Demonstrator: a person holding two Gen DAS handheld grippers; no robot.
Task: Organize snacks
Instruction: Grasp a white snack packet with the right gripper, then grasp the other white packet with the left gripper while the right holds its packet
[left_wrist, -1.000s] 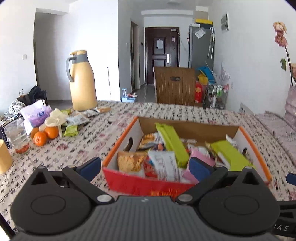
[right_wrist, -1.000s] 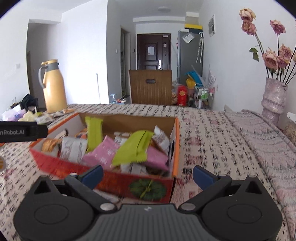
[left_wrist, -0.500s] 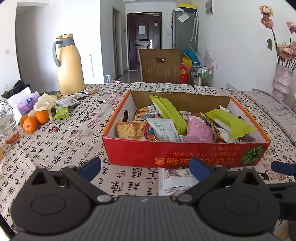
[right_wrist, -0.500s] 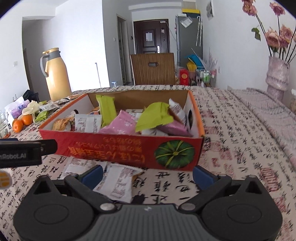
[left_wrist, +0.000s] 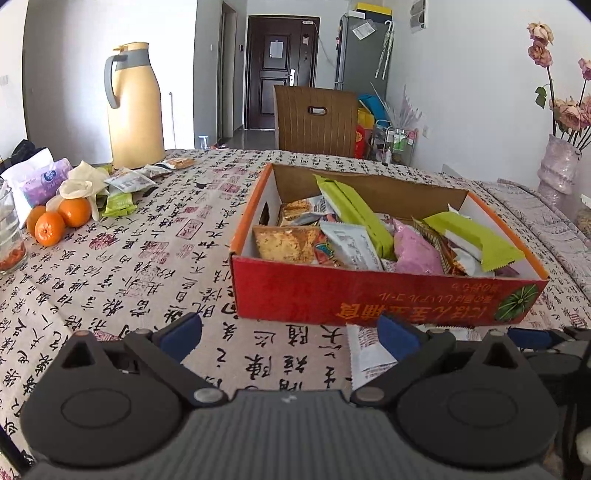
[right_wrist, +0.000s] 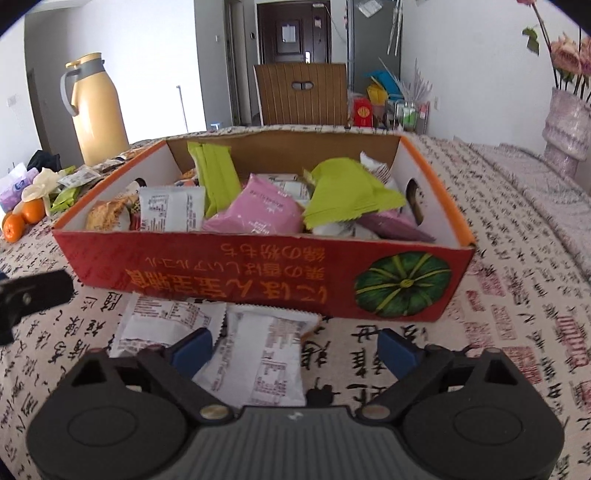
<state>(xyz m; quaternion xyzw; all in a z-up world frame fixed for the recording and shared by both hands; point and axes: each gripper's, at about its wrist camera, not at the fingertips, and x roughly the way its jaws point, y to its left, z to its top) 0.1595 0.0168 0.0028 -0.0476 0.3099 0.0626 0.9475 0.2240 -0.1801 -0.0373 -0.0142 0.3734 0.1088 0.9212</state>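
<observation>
A red cardboard box (left_wrist: 369, 299) (right_wrist: 258, 273) with orange rims stands on the patterned tablecloth, filled with green, pink and white snack packets. Two white snack packets (right_wrist: 266, 354) lie flat on the cloth just in front of the box; one shows in the left wrist view (left_wrist: 365, 350). My right gripper (right_wrist: 295, 347) is open and empty, low over the nearer white packet. My left gripper (left_wrist: 288, 332) is open and empty, in front of the box's near left corner. More loose packets (left_wrist: 129, 184) lie at the far left by the jug.
A tall yellow thermos jug (left_wrist: 135, 107) stands at the back left. Oranges (left_wrist: 59, 219), a tissue pack (left_wrist: 40, 181) and a glass (left_wrist: 9, 236) sit at the left edge. A vase of dried roses (left_wrist: 557, 170) stands far right. A wooden chair (left_wrist: 314, 122) is behind the table.
Both grippers have pulled back and dropped from above the box to in front of it. The two white packets in front of the box have come into view.
</observation>
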